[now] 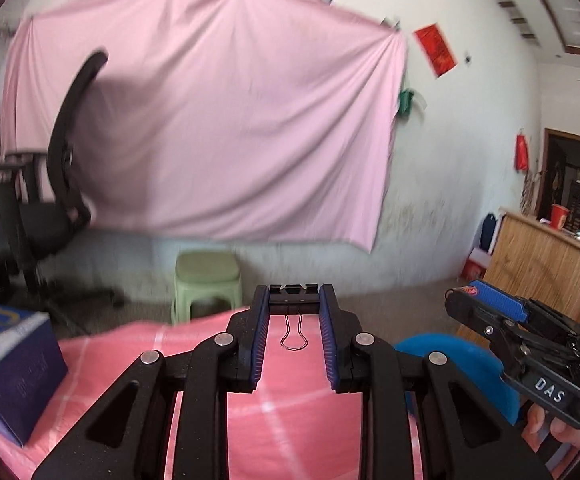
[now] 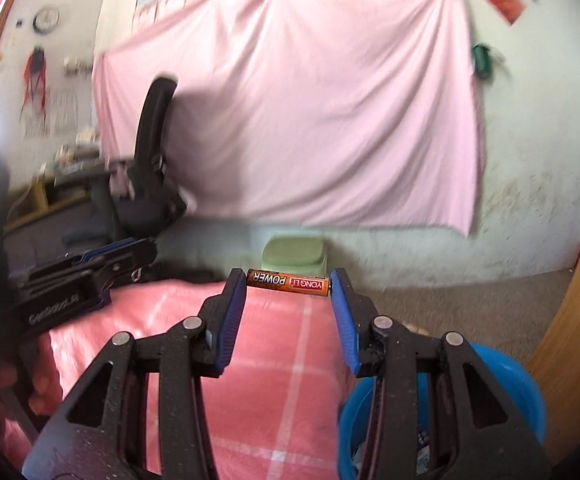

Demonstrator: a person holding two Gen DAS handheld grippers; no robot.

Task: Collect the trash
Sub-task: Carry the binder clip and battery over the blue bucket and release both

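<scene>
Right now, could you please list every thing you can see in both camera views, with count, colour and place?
binder clip: 1, black with wire handles, clamped between the left gripper's pads
battery: 1, orange and brown, held crosswise between the right gripper's pads
bin: 1, blue, on the floor right of the table
tablecloth: 1, pink check, covering the table below both grippers
box: 1, dark blue, on the cloth at the left
stool: 1, pale green, by the wall
office chair: 1, black, left, before the sheet
sheet: 1, pink, hung on the wall
cabinet: 1, wooden, far right
left gripper: 1, black, blue pads
right gripper: 1, black, blue pads
</scene>
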